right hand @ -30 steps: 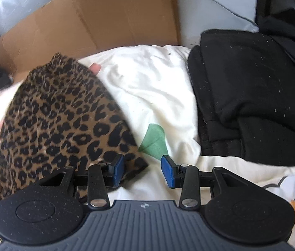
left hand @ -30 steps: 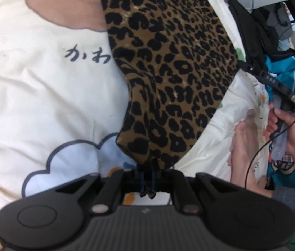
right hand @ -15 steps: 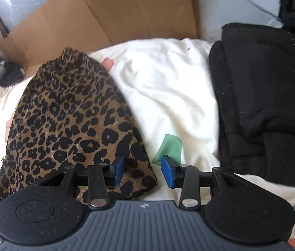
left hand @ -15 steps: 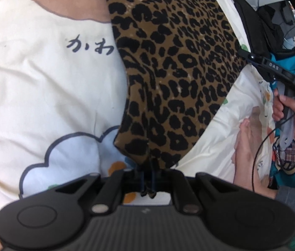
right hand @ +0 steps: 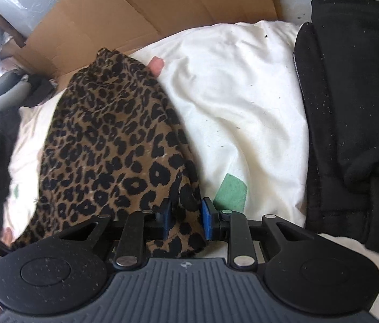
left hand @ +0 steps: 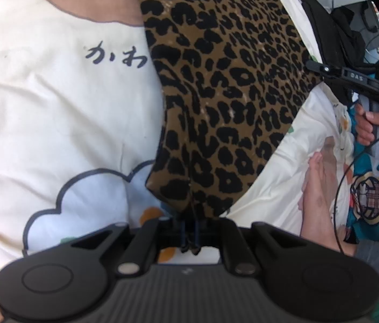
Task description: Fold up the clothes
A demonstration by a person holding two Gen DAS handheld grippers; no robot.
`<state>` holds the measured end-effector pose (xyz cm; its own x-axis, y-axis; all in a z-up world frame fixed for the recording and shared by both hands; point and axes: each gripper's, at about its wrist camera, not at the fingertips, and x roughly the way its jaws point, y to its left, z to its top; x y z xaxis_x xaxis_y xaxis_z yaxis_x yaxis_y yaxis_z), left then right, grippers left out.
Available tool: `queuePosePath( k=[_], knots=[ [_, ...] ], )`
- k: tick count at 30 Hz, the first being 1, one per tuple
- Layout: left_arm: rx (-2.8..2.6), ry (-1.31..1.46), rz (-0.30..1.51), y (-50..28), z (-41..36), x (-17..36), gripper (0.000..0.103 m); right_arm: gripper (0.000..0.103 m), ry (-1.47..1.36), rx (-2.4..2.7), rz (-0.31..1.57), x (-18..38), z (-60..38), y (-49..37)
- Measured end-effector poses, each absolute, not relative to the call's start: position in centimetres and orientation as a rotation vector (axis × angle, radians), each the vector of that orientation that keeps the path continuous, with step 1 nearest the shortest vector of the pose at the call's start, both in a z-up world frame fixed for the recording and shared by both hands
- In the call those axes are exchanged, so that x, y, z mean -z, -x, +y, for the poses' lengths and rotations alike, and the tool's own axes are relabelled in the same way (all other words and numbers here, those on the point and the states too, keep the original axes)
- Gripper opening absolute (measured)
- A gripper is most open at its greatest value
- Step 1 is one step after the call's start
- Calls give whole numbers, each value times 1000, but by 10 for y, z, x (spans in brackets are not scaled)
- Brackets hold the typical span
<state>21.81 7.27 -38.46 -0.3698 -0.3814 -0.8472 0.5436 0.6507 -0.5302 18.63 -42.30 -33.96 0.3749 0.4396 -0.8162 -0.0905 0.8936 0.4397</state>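
Note:
A leopard-print garment [left hand: 229, 94] lies stretched across the white printed bedding [left hand: 55, 107]. My left gripper [left hand: 189, 238] is shut on its near edge, and the cloth bunches up between the pads. In the right wrist view the same garment [right hand: 114, 148] runs off to the left. Its near corner sits as a loose fold between the blue pads [right hand: 166, 216] of my right gripper [right hand: 186, 218], whose jaws are closing around it. The left wrist view shows that right gripper [left hand: 313, 66] at the garment's right edge, held by a hand [left hand: 372, 126].
Folded black clothes [right hand: 350, 107] are stacked to the right of the leopard cloth. A cardboard sheet [right hand: 149, 8] stands behind the bedding. The person's bare foot [left hand: 321, 177] rests on the bedding beside a teal printed cloth [left hand: 369, 196]. A green patch [right hand: 231, 191] marks the sheet.
My right gripper has slid left and tipped down onto the leopard cloth's corner, and its jaws have narrowed around it. The left gripper has kept its grip and place.

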Motion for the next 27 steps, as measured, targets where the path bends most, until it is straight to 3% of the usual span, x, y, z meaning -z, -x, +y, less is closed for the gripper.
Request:
queuePosePath(
  k=[10,16,27],
  knots=[
    [972,-113,1699,-219,75,387,7,28,-493,-377,1202,364,-450,-199],
    [969,-120,1704,-220,73,387,7,26,-677,-469,1232,385,-463,-222],
    [961,-111,1718,-221,72,390,7,18,-725,-609,1335,399,-465,-243]
  ],
)
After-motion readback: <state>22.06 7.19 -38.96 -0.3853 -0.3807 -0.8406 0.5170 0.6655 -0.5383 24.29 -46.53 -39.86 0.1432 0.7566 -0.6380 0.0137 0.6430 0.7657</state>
